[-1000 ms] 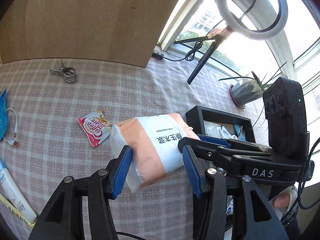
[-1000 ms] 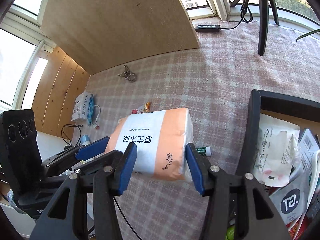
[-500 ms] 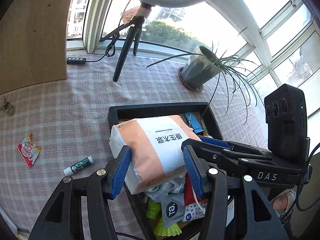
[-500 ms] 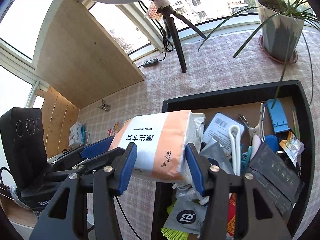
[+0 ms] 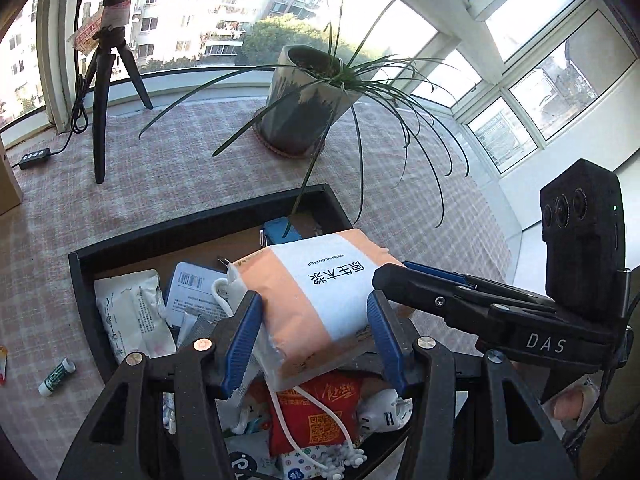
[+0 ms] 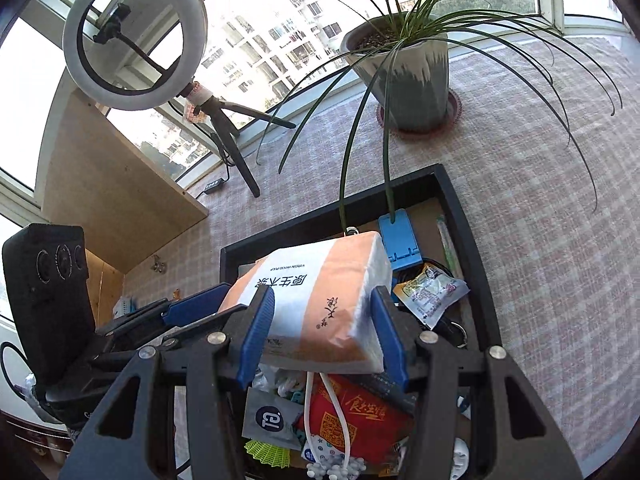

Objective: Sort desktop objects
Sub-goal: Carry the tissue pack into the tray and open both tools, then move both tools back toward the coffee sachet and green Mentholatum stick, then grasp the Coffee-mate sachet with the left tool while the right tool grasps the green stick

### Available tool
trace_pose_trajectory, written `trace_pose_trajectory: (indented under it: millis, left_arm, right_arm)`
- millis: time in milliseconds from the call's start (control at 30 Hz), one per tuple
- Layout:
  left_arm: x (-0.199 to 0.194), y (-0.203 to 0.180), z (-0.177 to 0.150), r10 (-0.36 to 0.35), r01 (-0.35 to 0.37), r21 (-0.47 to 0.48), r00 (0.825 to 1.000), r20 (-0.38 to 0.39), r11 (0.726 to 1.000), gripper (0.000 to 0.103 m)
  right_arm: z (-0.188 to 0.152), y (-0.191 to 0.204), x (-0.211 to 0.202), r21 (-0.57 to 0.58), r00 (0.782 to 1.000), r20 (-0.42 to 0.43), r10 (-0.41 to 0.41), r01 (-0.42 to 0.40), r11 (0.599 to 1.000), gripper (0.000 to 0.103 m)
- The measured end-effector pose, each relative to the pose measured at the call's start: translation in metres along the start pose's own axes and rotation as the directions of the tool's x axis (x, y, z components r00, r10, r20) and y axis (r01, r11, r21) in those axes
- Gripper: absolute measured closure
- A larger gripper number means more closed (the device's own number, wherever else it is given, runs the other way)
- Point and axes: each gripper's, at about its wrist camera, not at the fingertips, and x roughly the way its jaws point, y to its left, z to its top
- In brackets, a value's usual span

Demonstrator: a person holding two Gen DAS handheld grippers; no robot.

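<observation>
I have the tissue pack (image 5: 320,300) in the air over the black tray (image 5: 200,220), which is full of clutter. My left gripper (image 5: 316,336) clamps one end, my right gripper (image 6: 324,328) the other. A potted plant (image 6: 408,80) stands beyond the tray.

Left hand-held gripper (image 5: 314,338) and right hand-held gripper (image 6: 322,330), both angled downward, jaws clamped.
</observation>
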Motion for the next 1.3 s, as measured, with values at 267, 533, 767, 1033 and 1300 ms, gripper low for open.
trace_pose_trajectory:
  millis: [267,533,767,1033,1300]
  left_arm:
    - [-0.007,0.023,-0.009,0.046,-0.046,-0.018,0.999,-0.012,0.999,0.052]
    - [-0.038,0.088,-0.032,0.152,-0.151,-0.121,0.988,0.005,0.981,0.052]
    - [-0.075,0.178,-0.060,0.288,-0.278,-0.294,0.958,-0.010,0.914,0.052]
    - [-0.102,0.289,-0.093,0.402,-0.386,-0.538,0.911,-0.094,0.749,0.050]
    - [-0.095,0.345,-0.106,0.388,-0.386,-0.660,0.909,-0.152,0.645,0.046]
  right_arm:
    - [-0.002,-0.003,-0.007,0.013,1.000,0.021,-0.005,0.005,1.000,0.053]
    - [-0.011,0.049,0.030,-0.113,0.997,-0.071,0.026,-0.034,0.993,0.053]
    - [-0.028,0.107,0.081,-0.296,0.984,-0.179,0.004,-0.058,0.953,0.053]
    - [-0.061,0.182,0.148,-0.564,0.943,-0.321,-0.084,-0.118,0.817,0.053]
    - [-0.098,0.239,0.214,-0.773,0.901,-0.369,-0.228,-0.162,0.613,0.052]
